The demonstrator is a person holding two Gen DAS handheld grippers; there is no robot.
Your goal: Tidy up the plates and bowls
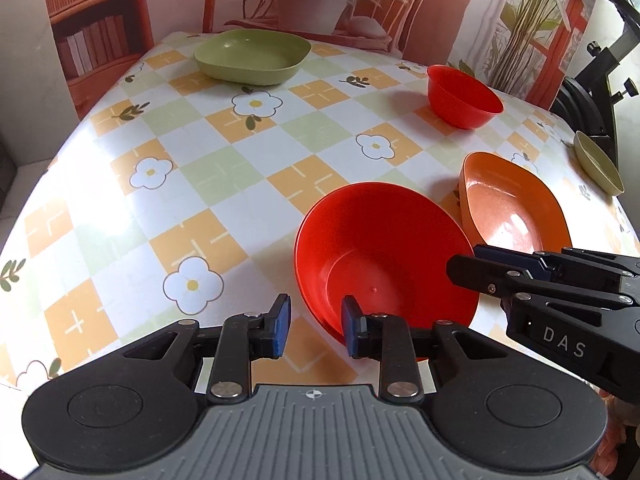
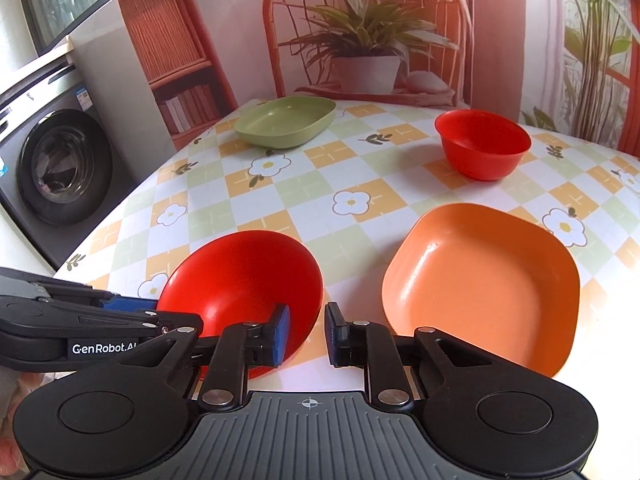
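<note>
Grippers flank the near round red plastic bowl (image 1: 384, 264) on the checked flower-print tablecloth (image 1: 224, 152): the left gripper (image 1: 314, 326) straddles its near rim, jaws parted, and the right gripper (image 2: 306, 330) straddles its right rim, likewise spread, gripping nothing. This looks like the pickup step. Next, one should pinch the rim and carry it to the far red bowl (image 2: 482, 144); the orange square plate (image 2: 484, 284) and green plate (image 2: 286, 120) wait.
</note>
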